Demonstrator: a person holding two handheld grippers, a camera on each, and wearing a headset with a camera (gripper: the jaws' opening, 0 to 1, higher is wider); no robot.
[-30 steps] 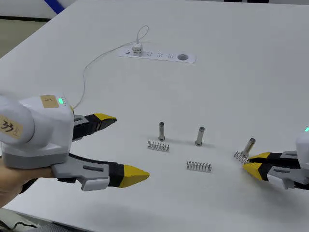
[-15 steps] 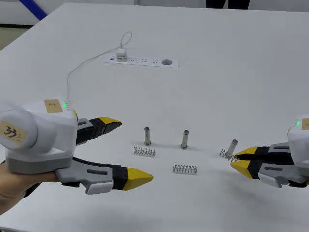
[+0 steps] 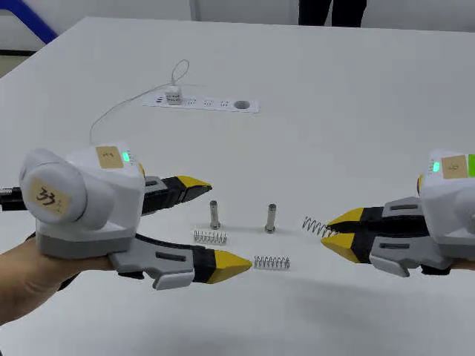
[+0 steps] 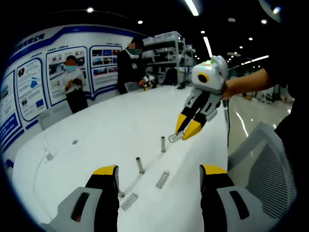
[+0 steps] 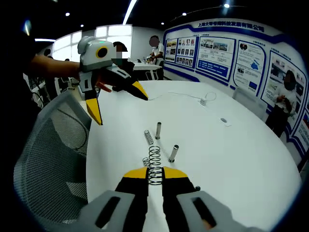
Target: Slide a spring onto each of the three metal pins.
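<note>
1. The right yellow-tipped gripper point(image 3: 330, 231) is pinching one end of a small coiled steel spring point(image 3: 315, 225), which is sticking out beyond its tips over the white table point(image 3: 356, 111).
2. The left yellow-tipped gripper point(image 3: 226, 222) is hovering with its jaws spread wide, gripping nothing.
3. The threading step seems to be starting. Next, the spring's free end needs lining up over the short upright steel pin point(image 3: 271, 217) nearby.
4. Two spare springs point(image 3: 210, 236) point(image 3: 272, 262) are lying flat beside the pins.

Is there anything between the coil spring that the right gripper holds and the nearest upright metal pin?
Nothing visible. Only bare white table lies between the small steel coil spring in the right gripper and the nearest short metal pin. A loose spring lies nearer the person, off that line.
</note>
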